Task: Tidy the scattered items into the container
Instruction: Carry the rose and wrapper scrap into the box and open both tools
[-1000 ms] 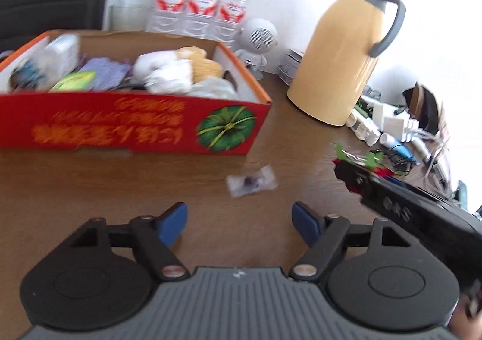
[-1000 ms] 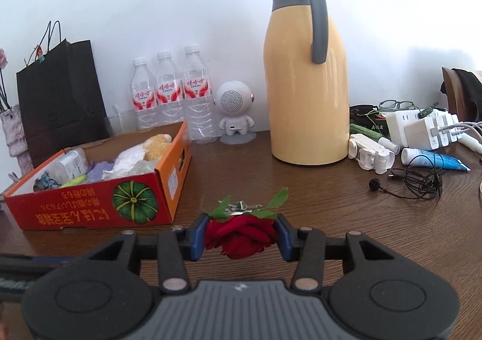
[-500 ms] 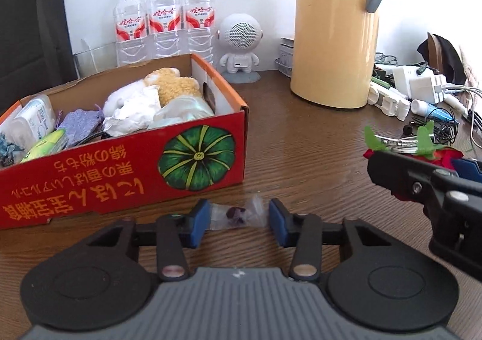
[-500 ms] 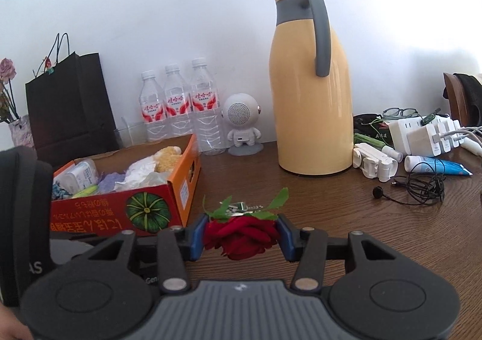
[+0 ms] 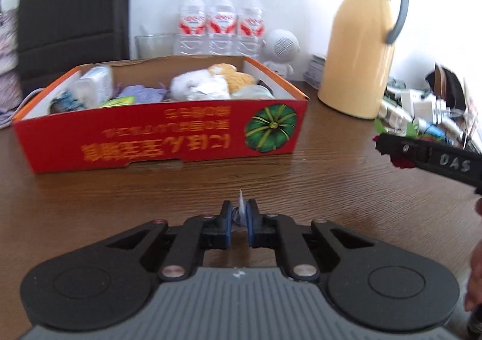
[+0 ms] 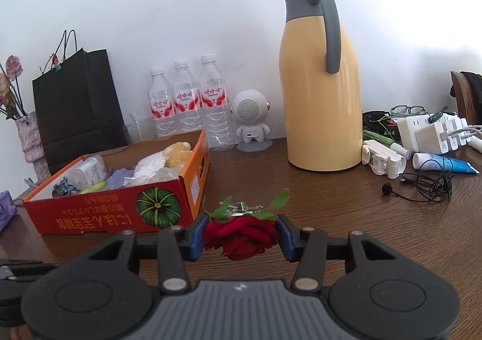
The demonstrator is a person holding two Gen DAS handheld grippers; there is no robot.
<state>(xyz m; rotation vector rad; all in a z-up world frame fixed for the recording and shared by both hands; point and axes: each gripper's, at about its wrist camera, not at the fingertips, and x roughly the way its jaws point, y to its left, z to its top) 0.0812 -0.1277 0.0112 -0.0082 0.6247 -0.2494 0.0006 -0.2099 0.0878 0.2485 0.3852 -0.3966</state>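
Note:
In the left wrist view my left gripper (image 5: 239,217) is shut on a small clear plastic packet (image 5: 240,206), whose tip sticks up between the blue pads. Beyond it sits the red cardboard box (image 5: 156,132), holding several soft items. My right gripper (image 6: 241,233) is shut on a red artificial rose (image 6: 241,234) with green leaves, held above the table. The same box (image 6: 105,213) lies to its left. The right gripper's black side (image 5: 430,156) shows at the right edge of the left wrist view.
A tall yellow thermos jug (image 6: 319,92) stands behind on the right. Water bottles (image 6: 186,102), a white robot-shaped speaker (image 6: 251,120) and a black paper bag (image 6: 75,105) line the wall. Chargers, tubes and black earphones (image 6: 427,183) crowd the table's right side.
My left gripper moved up to the clear packet and shut on it, then drew back from the box. The right gripper keeps its hold on the rose and has hardly moved.

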